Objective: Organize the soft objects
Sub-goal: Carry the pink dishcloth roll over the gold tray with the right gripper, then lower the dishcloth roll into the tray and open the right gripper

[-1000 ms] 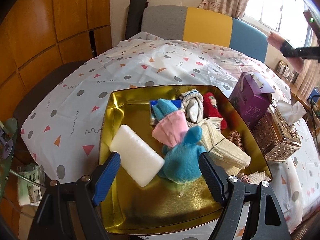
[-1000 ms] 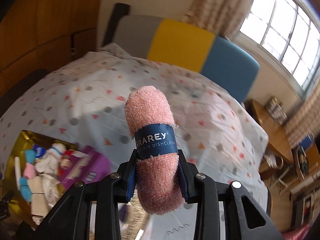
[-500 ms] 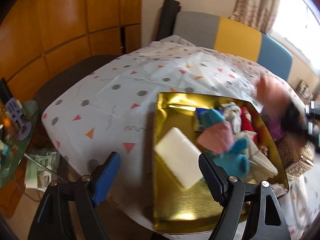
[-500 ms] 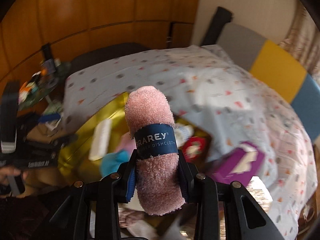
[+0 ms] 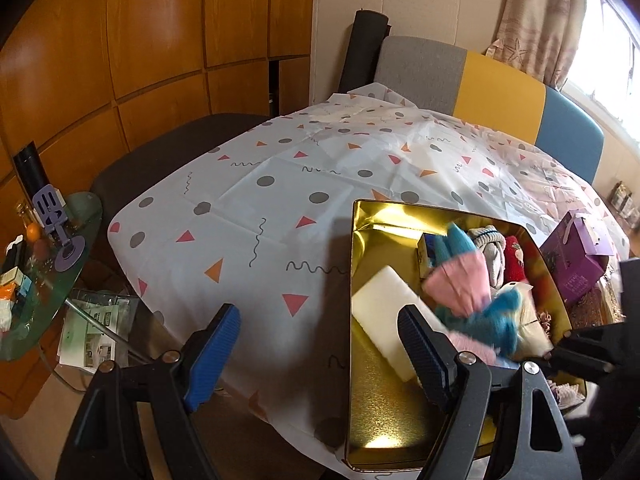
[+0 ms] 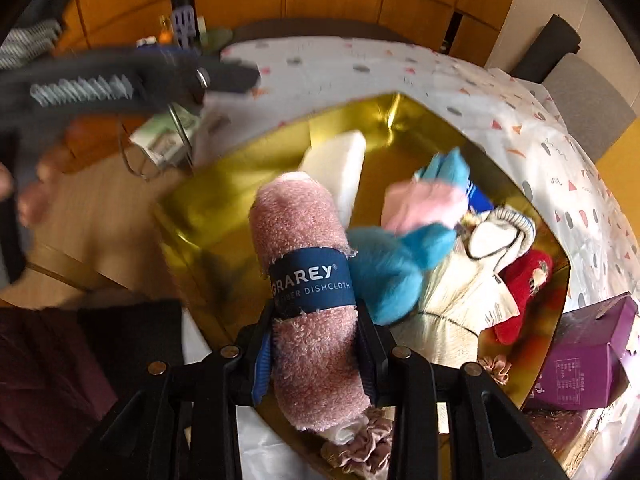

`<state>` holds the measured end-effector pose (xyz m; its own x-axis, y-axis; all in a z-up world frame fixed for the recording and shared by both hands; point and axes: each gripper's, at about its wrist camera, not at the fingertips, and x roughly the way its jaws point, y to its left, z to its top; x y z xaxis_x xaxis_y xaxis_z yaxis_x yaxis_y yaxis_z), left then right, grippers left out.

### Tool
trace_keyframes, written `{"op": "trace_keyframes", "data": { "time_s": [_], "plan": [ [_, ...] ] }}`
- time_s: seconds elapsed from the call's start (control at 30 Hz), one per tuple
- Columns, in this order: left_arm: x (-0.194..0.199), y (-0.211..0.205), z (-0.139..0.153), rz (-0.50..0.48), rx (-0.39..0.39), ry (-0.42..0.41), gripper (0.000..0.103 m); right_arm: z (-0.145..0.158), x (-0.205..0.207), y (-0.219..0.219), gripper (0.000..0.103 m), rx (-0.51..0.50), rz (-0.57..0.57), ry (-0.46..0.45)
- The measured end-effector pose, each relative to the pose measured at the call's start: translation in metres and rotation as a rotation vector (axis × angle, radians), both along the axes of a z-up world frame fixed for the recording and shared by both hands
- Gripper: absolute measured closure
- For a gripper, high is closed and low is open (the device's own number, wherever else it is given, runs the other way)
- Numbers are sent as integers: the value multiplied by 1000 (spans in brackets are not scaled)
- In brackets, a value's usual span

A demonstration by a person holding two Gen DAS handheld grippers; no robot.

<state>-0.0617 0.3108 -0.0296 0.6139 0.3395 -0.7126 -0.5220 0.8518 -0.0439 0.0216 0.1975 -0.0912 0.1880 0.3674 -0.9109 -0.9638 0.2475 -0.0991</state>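
Left gripper (image 5: 320,350): released, jaws wide apart, nothing between them, hanging over the worktop's near left edge beside the tray (image 5: 384,412).

Tray: gold, on the spotted cloth (image 5: 280,184), bare along its near left half. White block (image 5: 384,312) on the left inside; blue-and-pink plush (image 6: 404,248) in the middle; cream knit (image 6: 468,304) and red item (image 6: 524,280) towards the right; purple box (image 6: 588,356) just outside the right rim.

Right gripper (image 6: 316,344): clenched on the dishcloth (image 6: 304,240), a pink roll with a navy band, pinched just below that band and held upright above the tray, its top near the block and plush. Not yet set down, probably mid-carry.

To place well: aim for the bare gold floor near left of the plush, lower until the roll's end rests on the tray, tip flat beside the block rather than on the pile, then release. Keep clear of the left gripper, close by on that side. Expect the soft roll to spring back and perhaps roll once freed, so lay it against the block or the rim.
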Motion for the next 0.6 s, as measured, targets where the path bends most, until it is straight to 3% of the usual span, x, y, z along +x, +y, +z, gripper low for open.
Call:
{"op": "trace_keyframes", "data": {
  "time_s": [0.17, 0.3, 0.6],
  "plan": [
    [4, -7, -1, -21, -2, 1, 20, -15, 11, -1, 69, -31, -72, -48],
    [5, -12, 0, -26, -2, -1, 16, -19, 4, -3, 67, -6, -94, -14],
    [5, -22, 5, -36, 10, -18, 11, 2, -2, -32, 57, 158, -184, 23]
  ]
}}
